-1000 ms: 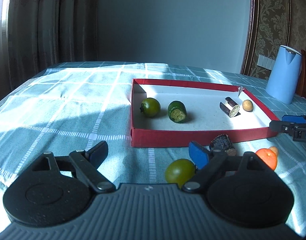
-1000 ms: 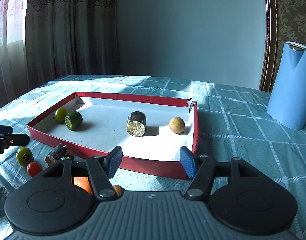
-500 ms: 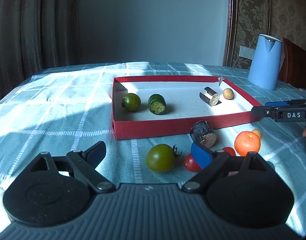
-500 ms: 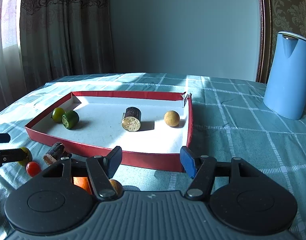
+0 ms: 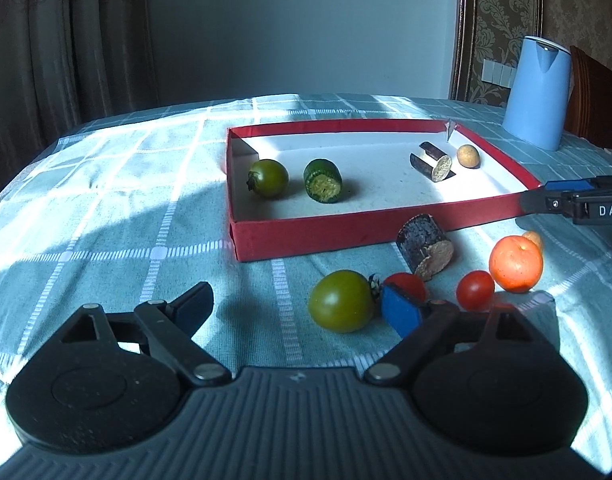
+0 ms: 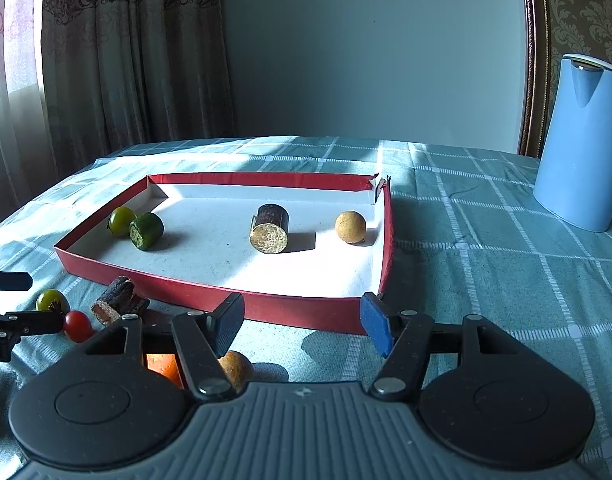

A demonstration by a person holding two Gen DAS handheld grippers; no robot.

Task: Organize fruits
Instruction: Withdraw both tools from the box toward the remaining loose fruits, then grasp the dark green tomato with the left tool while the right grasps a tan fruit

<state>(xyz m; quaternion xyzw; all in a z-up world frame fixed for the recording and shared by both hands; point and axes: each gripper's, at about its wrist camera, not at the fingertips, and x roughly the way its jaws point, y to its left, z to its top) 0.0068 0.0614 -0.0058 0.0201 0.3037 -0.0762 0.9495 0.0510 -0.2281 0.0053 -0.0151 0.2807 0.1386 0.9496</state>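
Note:
A red tray [image 5: 346, 227] [image 6: 209, 292] holds a green tomato [image 5: 268, 178], a green cucumber piece [image 5: 323, 180], a dark log piece [image 5: 433, 161] and a tan ball [image 5: 468, 155]. On the cloth in front lie a green tomato [image 5: 341, 306] [image 6: 50, 300], two red cherry tomatoes [image 5: 474, 290], a dark log piece [image 5: 425, 253], an orange [image 5: 515, 264] and a tan ball [image 6: 234, 368]. My left gripper [image 5: 297, 310] is open, the green tomato between its fingers by the right pad. My right gripper [image 6: 301, 326] is open and empty before the tray's near wall.
A blue kettle [image 5: 537, 94] [image 6: 582, 144] stands at the back right on the checked green tablecloth. Curtains hang behind the table at the left. A wooden chair back [image 5: 598, 104] is at the far right.
My left gripper has moved forward and right, so the loose green tomato now sits between its fingers. My right gripper has shifted slightly; the tray looks a bit nearer.

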